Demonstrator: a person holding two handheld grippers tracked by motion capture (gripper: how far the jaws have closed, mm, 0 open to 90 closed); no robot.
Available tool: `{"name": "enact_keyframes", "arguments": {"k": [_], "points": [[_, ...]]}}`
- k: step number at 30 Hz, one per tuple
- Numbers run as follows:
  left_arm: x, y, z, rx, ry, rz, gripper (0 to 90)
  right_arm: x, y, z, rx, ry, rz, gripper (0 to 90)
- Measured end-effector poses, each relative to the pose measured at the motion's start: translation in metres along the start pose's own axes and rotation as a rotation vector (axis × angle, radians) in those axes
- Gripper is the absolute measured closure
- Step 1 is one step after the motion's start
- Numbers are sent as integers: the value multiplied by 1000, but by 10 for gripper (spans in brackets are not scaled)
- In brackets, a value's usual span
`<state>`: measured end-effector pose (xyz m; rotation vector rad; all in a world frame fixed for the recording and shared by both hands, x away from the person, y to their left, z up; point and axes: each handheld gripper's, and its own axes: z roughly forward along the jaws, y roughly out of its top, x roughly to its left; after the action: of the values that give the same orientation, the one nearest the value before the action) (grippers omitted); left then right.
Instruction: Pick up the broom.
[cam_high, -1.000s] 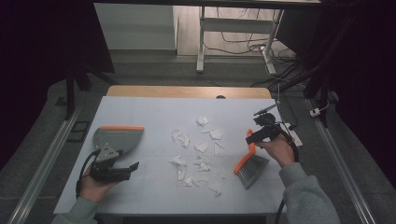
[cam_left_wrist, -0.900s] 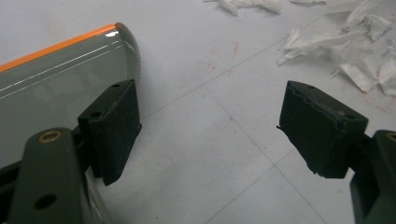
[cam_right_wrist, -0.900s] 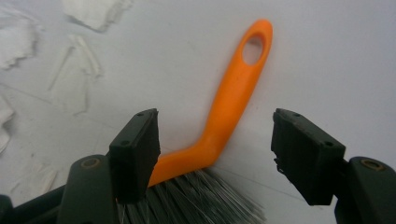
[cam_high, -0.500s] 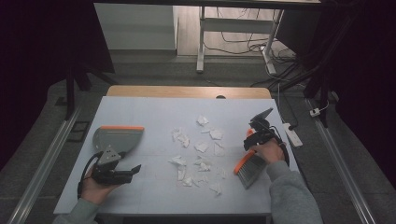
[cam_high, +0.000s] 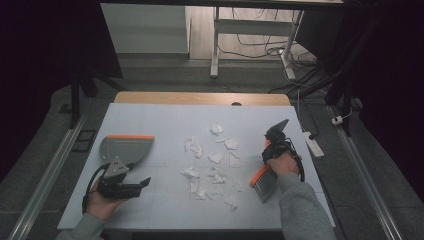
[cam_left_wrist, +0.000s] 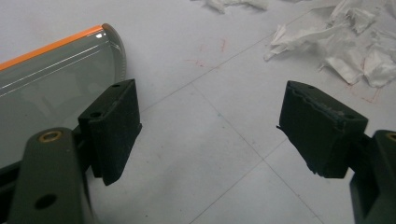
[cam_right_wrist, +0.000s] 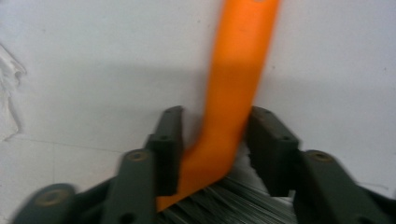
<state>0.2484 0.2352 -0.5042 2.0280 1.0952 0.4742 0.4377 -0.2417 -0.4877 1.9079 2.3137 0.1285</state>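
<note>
High view: scraps of paper (cam_high: 212, 167) are scattered across the middle of the white table (cam_high: 165, 120), none yet gathered. A grey dustpan (cam_high: 125, 149) with an orange edge lies left of the scraps, apart from them. The left gripper (cam_high: 131, 186) is held just in front of the dustpan. The right gripper (cam_high: 273, 150) is held at a brush (cam_high: 263, 181) lying right of the scraps. The job is judged to be sweeping, barely begun: brush being taken up, dustpan ungrasped, all scraps left.

Left gripper view: jaws are set wide apart, empty, over bare table. The dustpan (cam_left_wrist: 51, 79) lies beside the left jaw; scraps (cam_left_wrist: 345, 46) lie beyond the right jaw.

Right gripper view: the brush's orange handle (cam_right_wrist: 233, 93) stands between the jaws, bristles below. The left jaw is seen touching it; a full clamp cannot be told.
</note>
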Motion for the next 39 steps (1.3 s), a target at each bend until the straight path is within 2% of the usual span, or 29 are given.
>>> {"name": "enact_keyframes", "arguments": {"k": [4,9,12,14,15,16,19,23,24,25,27,28,30,31,34,35,37,38,39], "points": [[1,-1,-2,-6,2,-2,216,4,-2,-1,-5,-7,-6,693],[1,-2,-2,-3,2,-2,216,3,-4,-1,-16,-3,-24,706],[0,-2,-1,-1,3,-2,216,1,-4,-1,-24,17,-81,709],[0,-2,-1,1,3,-2,217,0,-4,-1,-26,25,-96,709],[1,-2,0,2,3,-2,216,-2,-5,-2,-23,44,-111,710],[1,-2,0,4,4,-3,217,-7,-6,-4,-30,82,-133,710],[1,-2,1,8,6,-3,216,-15,-8,-11,-60,139,-158,711],[1,-2,2,14,10,-4,217,-32,-15,-24,-120,218,-165,712],[1,-2,3,15,12,-5,217,-32,-15,-24,-120,218,-165,712],[1,-2,4,16,15,-5,216,-41,-21,-33,-160,258,-158,712],[1,-1,4,19,17,-5,216,-43,-23,-36,-176,274,-157,711],[0,-1,5,20,20,-4,216,-50,-28,-45,-227,313,-147,711],[0,0,5,21,23,-4,216,-52,-30,-48,-247,326,-145,711],[-1,0,6,20,22,-6,216,-57,-36,-56,-304,371,-130,711],[-2,1,7,24,28,-4,216,-59,-42,-64,-375,426,-131,711],[-2,2,7,26,31,-3,216,-59,-42,-64,-375,426,-131,711],[-3,4,8,27,35,-1,216,-60,-44,-68,-423,462,-137,711],[-4,5,8,26,36,0,216,-58,-47,-71,-457,500,-142,711],[-5,6,8,26,38,3,216,-57,-47,-72,-477,511,-147,711]]}}
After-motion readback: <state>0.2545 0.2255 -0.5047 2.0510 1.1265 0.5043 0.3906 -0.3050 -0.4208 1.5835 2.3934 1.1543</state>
